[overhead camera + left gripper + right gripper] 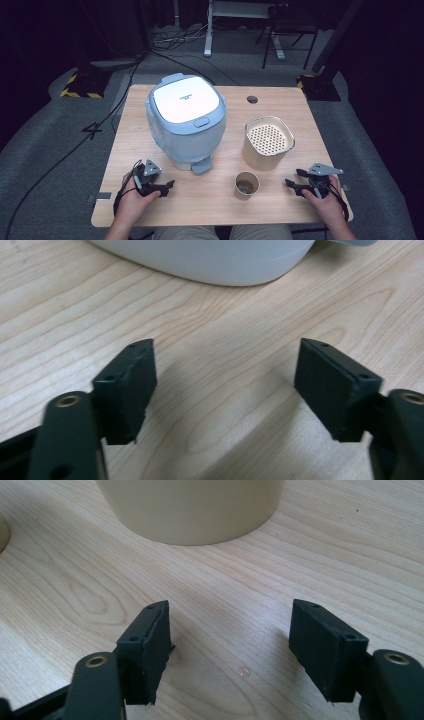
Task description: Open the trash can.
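Note:
A pale blue and white rice cooker [186, 120] stands with its lid down on the wooden table [210, 210], left of centre. To its right is a cream container [268, 142] with a perforated insert. In front of that is a small paper cup [247, 185] with something dark inside. My left gripper [167, 186] rests low near the front left, open and holding nothing. The cooker's base [210, 262] lies just beyond its jaws [225, 385]. My right gripper [292, 179] sits at the front right, open over bare wood [230, 645], facing the cream container [190, 510].
A round cable hole [252, 99] is in the table's far right area. Beyond the table are grey floor, cables [165, 50] and stand legs with yellow-black tape [80, 87]. Bare wood lies between the two grippers along the front edge.

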`<state>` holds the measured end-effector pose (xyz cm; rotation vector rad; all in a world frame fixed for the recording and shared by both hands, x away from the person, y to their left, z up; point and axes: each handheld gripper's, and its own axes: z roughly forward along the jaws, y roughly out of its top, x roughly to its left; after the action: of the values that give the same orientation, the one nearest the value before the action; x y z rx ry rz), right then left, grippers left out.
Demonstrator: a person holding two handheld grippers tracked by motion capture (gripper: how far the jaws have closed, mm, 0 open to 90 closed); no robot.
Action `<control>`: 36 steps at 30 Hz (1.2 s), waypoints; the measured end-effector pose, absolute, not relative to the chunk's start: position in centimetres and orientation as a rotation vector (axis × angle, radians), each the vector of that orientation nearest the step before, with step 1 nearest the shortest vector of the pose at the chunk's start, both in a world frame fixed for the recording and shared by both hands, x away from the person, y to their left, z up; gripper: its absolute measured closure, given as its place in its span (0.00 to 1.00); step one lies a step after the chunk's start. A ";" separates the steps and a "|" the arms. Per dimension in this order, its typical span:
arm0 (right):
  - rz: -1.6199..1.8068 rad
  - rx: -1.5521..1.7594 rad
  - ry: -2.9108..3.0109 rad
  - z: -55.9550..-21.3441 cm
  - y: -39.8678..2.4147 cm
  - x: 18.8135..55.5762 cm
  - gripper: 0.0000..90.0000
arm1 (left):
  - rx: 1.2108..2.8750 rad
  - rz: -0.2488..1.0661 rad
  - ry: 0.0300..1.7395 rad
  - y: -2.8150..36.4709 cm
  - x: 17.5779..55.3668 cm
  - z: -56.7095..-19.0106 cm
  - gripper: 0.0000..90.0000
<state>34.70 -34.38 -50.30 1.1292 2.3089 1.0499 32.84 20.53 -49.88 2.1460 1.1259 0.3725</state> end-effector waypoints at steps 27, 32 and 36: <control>1.058 1.108 2.324 -50.3 -34.5 35.0 0.36 | 2.091 0.404 0.993 22.0 31.3 -43.1 0.34; 1.058 1.108 2.323 -50.3 -34.5 35.0 0.36 | 2.085 0.443 0.965 23.2 30.9 -41.4 0.34; 1.058 1.108 2.323 -50.3 -34.5 35.0 0.36 | 2.063 0.439 0.956 23.7 30.6 -40.5 0.34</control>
<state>34.97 -34.50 -50.32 1.1079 2.3230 1.0575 30.65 23.68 -40.50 2.0631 0.9559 0.4395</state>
